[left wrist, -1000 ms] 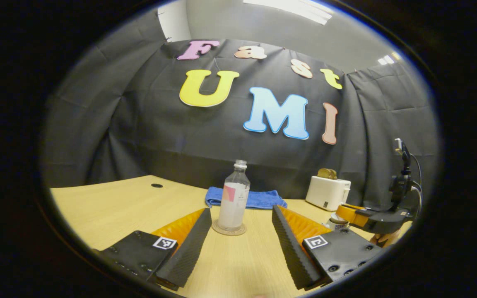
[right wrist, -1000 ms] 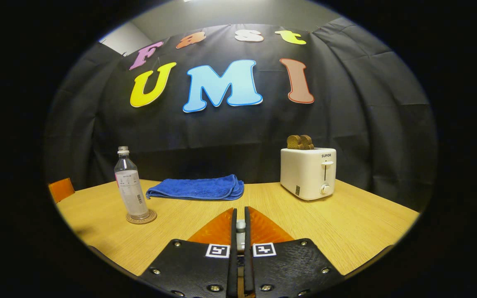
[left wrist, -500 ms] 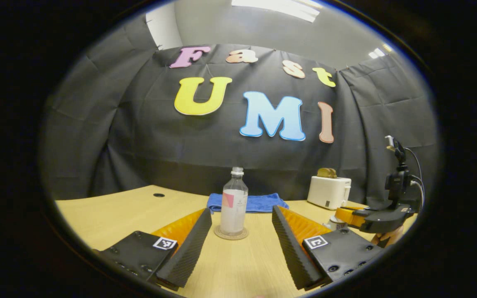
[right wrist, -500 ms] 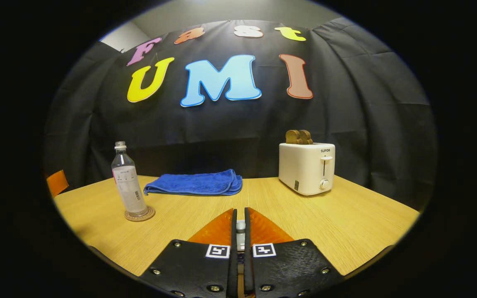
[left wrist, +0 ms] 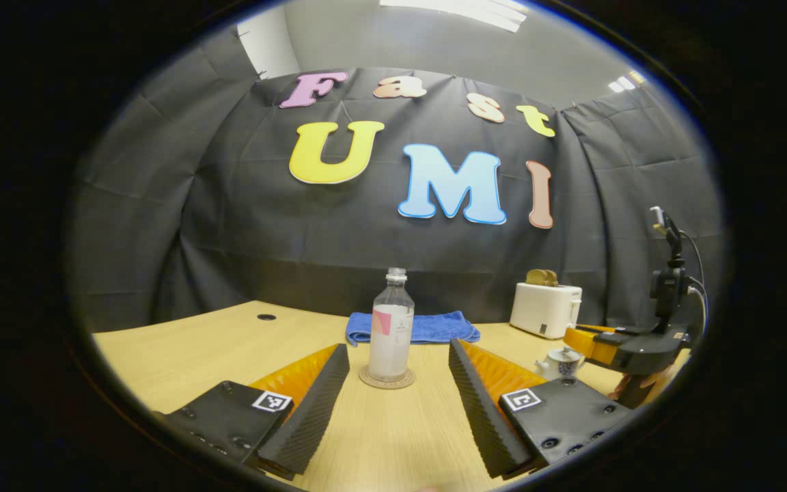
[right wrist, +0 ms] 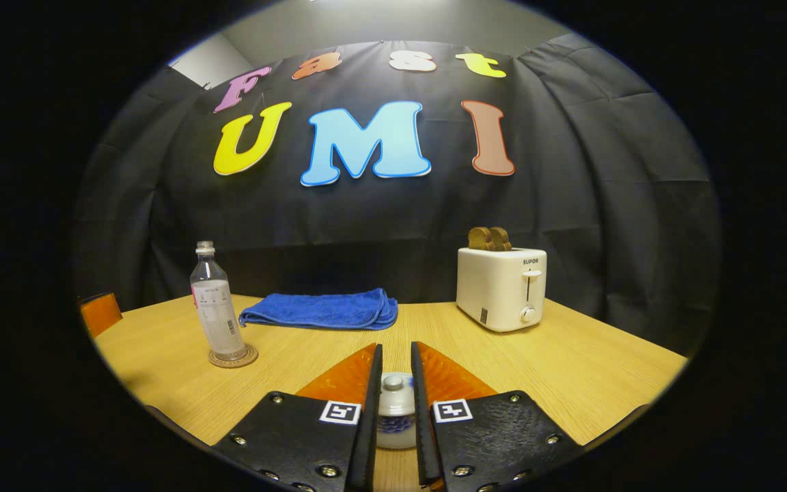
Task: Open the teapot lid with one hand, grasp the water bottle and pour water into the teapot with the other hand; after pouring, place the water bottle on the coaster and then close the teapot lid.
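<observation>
**Bottle on its coaster, lid back on the teapot, both grippers parted**

In the left gripper view, my left gripper (left wrist: pixel 399 383) is spread wide and holds nothing. Its two ridged fingers (left wrist: pixel 311 410) frame the water bottle (left wrist: pixel 391 328), which stands upright on a round coaster (left wrist: pixel 387 378) on the wooden table (left wrist: pixel 195 348). The bottle is clear, partly filled, with a pink patch on its label. The fingers are well apart from it, one on each side, closer to me.

Behind the bottle lies a folded blue towel (left wrist: pixel 434 328), near the black cloth wall. To the right of the towel stands a white toaster (left wrist: pixel 545 309) with bread in its slots.

At the right edge of that same view I see the small white teapot (left wrist: pixel 561 361) with blue pattern, standing on the table, and the right gripper (left wrist: pixel 622 348) just beside and above it.

In the right gripper view, the right gripper (right wrist: pixel 395 383) has its fingers slightly parted. Between them sits the teapot lid (right wrist: pixel 394 400), with its small round knob on top. There is a narrow gap between the knob and each finger, so the fingers are not pinching it. The lid rests on the teapot, whose patterned body shows just below.

Farther off in this view, the bottle on its coaster stands to the left, the towel in the middle, the toaster to the right.
</observation>
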A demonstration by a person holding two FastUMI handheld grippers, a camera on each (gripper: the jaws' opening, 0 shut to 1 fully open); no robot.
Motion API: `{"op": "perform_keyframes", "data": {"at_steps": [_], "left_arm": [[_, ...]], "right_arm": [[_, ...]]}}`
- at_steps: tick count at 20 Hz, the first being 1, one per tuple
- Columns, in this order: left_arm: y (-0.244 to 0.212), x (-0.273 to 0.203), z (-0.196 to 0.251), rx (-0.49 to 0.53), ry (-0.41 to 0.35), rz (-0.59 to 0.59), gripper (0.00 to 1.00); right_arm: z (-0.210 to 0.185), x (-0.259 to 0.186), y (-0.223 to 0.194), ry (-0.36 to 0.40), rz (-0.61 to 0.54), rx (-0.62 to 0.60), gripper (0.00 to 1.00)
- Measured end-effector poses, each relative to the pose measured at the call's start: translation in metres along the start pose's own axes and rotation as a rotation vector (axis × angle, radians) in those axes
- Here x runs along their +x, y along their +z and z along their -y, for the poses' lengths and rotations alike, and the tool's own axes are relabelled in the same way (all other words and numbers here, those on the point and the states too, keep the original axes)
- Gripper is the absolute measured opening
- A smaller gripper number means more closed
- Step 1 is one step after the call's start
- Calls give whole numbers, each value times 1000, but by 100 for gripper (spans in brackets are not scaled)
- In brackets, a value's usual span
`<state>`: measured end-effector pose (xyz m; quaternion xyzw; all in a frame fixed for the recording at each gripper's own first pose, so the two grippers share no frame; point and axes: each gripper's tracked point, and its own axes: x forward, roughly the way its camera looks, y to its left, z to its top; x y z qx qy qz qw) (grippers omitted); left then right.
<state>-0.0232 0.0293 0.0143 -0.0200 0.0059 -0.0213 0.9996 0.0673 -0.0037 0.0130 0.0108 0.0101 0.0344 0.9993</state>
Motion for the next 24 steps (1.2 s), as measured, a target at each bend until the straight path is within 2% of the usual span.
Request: {"op": "perform_keyframes", "data": {"at_steps": [2, 3, 4, 5, 6, 8, 13, 16, 18, 19, 24], "left_arm": [[6, -5, 4, 9, -7, 9, 99], [10, -8, 6, 18, -12, 16, 99], [16, -11, 9, 23, -16, 27, 99], [18, -14, 14, 22, -22, 35, 99], [19, -18, 18, 20, -24, 36, 99], [14, -24, 24, 13, -29, 30, 99], [-10, -34, 23, -16, -10, 2, 99], [-15, -32, 17, -8, 14, -13, 99], [-16, -29, 17, 14, 18, -10, 96], [-17, -28, 17, 32, 23, -8, 99], [-24, -18, 29, 96, 9, -10, 99]], "right_arm": [[2, -17, 8, -5, 9, 2, 32], [0, -26, 7, 4, 4, 9, 31], [-5, -40, 10, 16, -4, 15, 40], [-5, -52, 9, 15, -14, 20, 57], [-8, -64, 5, 22, -29, 26, 60], [-13, -93, 1, 20, -33, 8, 74], [-16, -126, 7, 1, 70, -37, 75], [-20, -121, -1, 16, 48, -43, 74], [-19, -116, -7, 18, 35, -32, 74], [-18, -113, -9, 15, 30, -25, 75], [-14, -98, -19, 5, 6, 0, 75]]}}
